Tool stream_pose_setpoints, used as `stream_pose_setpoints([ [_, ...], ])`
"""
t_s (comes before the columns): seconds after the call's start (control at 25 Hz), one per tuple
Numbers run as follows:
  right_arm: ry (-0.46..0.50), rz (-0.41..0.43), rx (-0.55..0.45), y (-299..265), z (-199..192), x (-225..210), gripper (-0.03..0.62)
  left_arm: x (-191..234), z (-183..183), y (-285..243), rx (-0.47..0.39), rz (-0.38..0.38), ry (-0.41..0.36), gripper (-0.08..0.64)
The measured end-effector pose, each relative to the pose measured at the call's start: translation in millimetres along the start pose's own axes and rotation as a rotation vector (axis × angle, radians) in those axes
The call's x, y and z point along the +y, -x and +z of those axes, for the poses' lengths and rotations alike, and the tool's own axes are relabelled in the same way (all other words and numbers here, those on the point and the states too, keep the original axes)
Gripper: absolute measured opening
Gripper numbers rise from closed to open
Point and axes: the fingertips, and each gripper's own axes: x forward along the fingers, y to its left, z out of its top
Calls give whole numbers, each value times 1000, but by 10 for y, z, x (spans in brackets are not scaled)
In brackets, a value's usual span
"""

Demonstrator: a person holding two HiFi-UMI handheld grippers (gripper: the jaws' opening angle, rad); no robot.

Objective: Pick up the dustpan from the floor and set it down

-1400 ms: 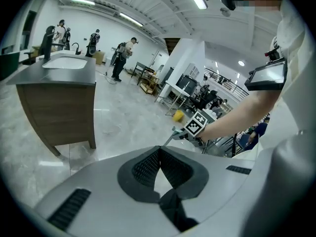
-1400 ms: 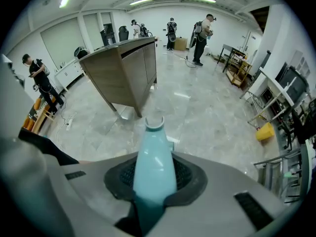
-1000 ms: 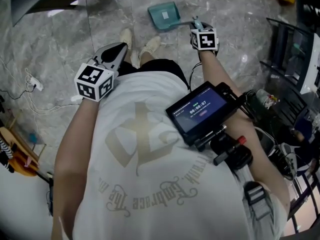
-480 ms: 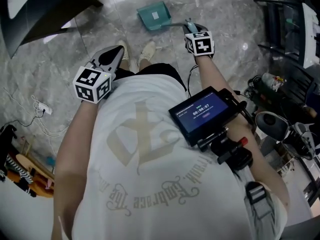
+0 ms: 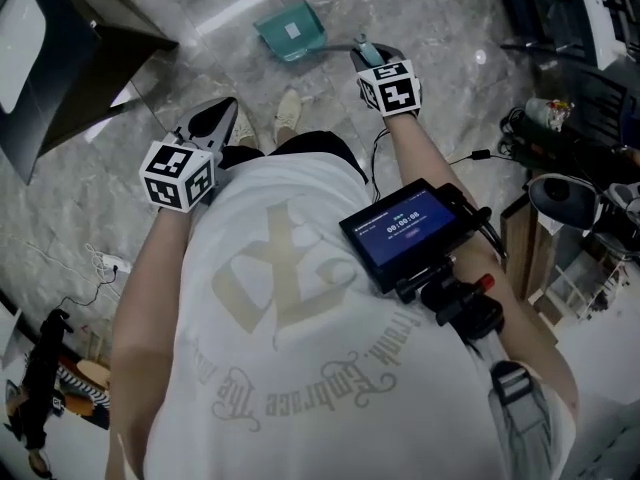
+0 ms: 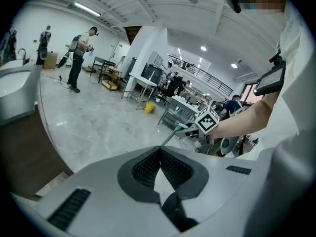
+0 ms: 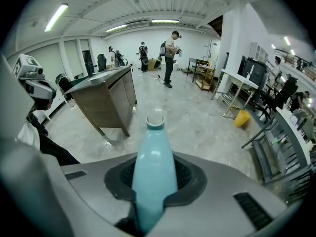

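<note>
A grey marble floor (image 5: 440, 118) fills the head view, seen steeply from above. A person in a white printed T-shirt (image 5: 300, 348) stands on it and takes up most of the lower frame. A dark counter (image 5: 70, 58) stands at the upper left, and racks of equipment (image 5: 570, 168) line the right side. A small monitor (image 5: 405, 230) with a lit screen is mounted at the person's chest.

The teal dustpan (image 5: 290, 30) is out on the open floor ahead of the person's pale shoes (image 5: 287, 108), between the counter and the racks. It cannot be told whether its pan rests on the floor or hangs just above it. A thin rod runs from the pan to its teal handle (image 7: 154, 167).

The right gripper (image 5: 366, 52), reaching forward and down, has its jaws clamped on that handle. The handle's notched end sticks out past the pads.

The left gripper (image 5: 212, 120) is held at the person's left side, well apart from the dustpan. Its jaws are pressed together at the tips with nothing between them.
</note>
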Motion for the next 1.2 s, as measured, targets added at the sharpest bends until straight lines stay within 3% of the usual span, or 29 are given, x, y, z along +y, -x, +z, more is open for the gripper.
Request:
stream_pose_setpoints([
  [0.6, -170, -135, -84, 743, -127, -14, 91, -26, 389, -93, 6, -148, -106, 11],
  [0.88, -264, -178, -132, 1317, -155, 117, 91, -95, 496, 97, 16, -177, -156, 11],
  [1.2, -298, -237, -161, 1646, -140, 184, 91, -119, 605, 149, -5, -221, -234, 11],
])
